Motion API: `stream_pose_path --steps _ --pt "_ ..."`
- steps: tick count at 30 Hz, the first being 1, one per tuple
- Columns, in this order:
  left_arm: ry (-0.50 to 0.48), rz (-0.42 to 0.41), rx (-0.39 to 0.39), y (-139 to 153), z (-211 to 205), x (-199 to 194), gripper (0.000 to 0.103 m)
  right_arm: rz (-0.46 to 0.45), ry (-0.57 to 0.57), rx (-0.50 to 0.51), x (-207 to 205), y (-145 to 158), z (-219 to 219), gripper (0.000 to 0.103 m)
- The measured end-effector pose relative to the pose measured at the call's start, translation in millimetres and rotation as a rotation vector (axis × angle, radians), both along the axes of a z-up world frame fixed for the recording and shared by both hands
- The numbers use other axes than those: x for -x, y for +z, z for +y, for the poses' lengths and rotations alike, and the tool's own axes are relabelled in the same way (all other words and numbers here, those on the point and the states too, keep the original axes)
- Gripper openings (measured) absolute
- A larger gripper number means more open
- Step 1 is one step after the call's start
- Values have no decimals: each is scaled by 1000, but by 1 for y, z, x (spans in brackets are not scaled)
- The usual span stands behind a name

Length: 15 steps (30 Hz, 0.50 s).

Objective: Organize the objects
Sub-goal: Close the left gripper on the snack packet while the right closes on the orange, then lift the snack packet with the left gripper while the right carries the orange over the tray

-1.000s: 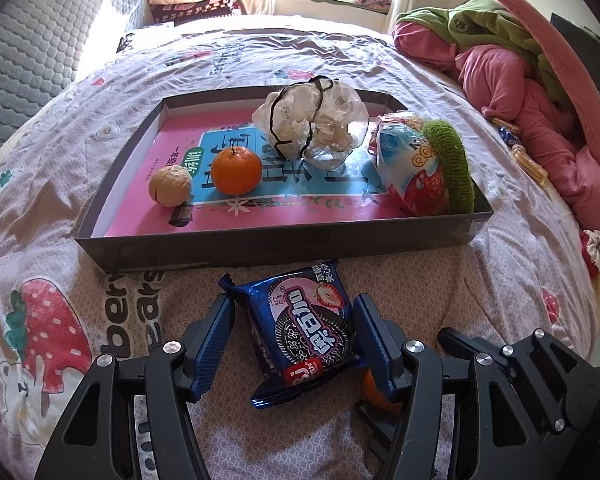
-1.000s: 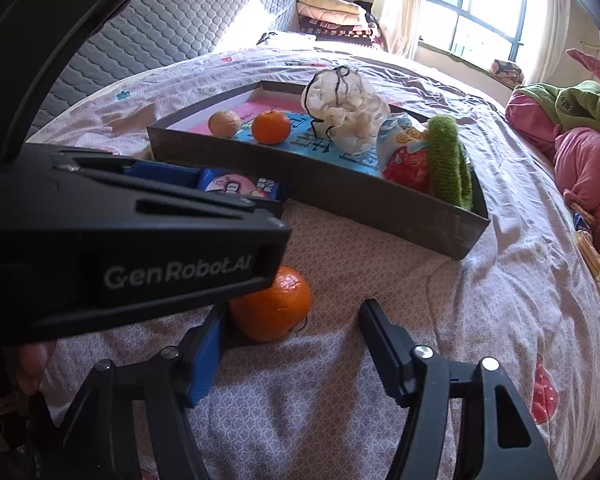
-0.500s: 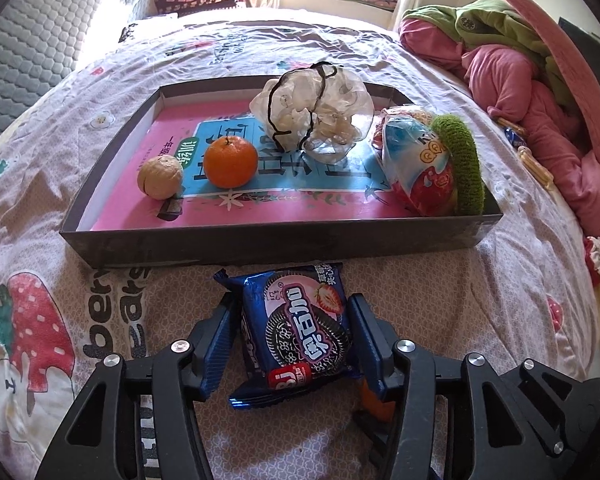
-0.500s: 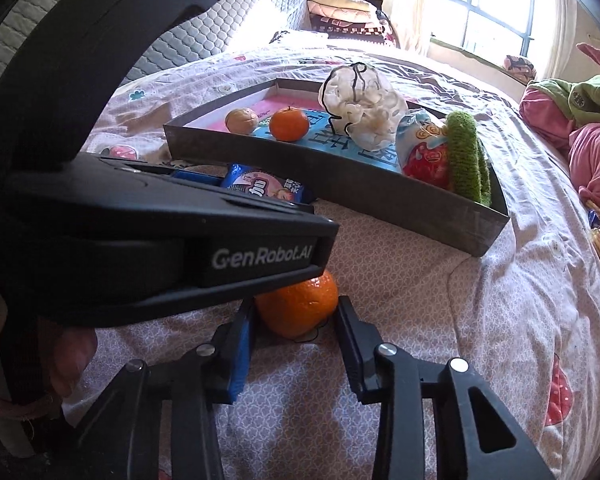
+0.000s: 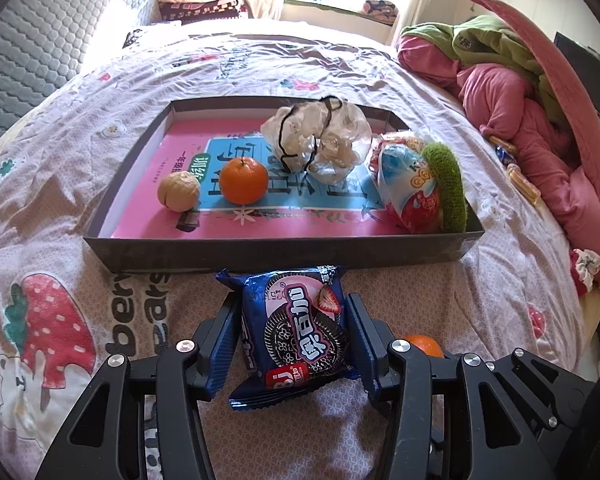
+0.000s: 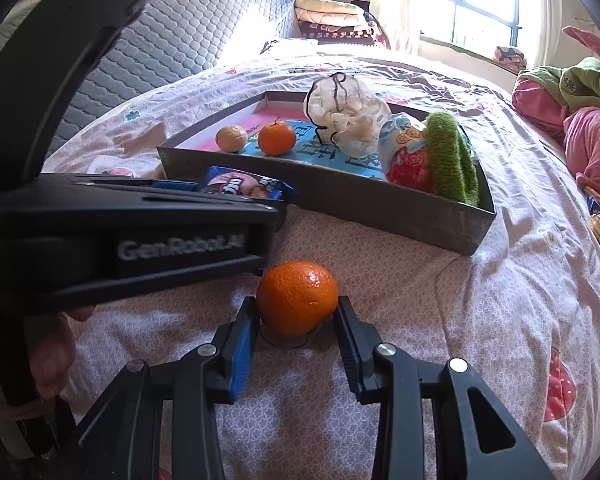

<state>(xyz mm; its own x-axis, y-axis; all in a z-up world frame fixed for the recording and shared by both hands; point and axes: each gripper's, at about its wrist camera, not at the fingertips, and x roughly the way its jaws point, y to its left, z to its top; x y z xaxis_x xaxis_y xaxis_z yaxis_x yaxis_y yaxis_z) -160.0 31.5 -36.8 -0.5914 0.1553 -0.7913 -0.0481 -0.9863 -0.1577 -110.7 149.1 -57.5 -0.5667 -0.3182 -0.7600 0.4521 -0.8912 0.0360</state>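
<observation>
Snacks gripped beside tray (image 5: 276,250) on bed.
Left tool (image 5: 292,336) was closing, clamped on cookie packet (image 5: 296,332), long axis toward tray; right tool (image 6: 296,316) clamped mandarin (image 6: 297,298).

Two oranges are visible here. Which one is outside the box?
The orange between the fingers of the right gripper, on the bedsheet. The other orange sits inside the box, beside the walnut.

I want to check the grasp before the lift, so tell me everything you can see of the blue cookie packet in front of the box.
The cookie packet is a glossy blue plastic pouch with crimped ends, printed with a dark sandwich cookie, a strawberry, pink and white lettering and a red label. It lies flat on the bedspread, sealed and slightly puffed, its far end just short of the box wall. The left gripper brackets its long sides, jaws closing, pads at its edges.
</observation>
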Motion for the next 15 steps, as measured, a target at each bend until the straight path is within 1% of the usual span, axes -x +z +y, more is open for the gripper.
stream_pose_path --steps 10,15 --pt "22 75 25 28 -15 -17 53 86 -24 19 2 21 4 39" --pt "30 100 28 41 -22 -24 53 109 -30 23 3 31 7 39"
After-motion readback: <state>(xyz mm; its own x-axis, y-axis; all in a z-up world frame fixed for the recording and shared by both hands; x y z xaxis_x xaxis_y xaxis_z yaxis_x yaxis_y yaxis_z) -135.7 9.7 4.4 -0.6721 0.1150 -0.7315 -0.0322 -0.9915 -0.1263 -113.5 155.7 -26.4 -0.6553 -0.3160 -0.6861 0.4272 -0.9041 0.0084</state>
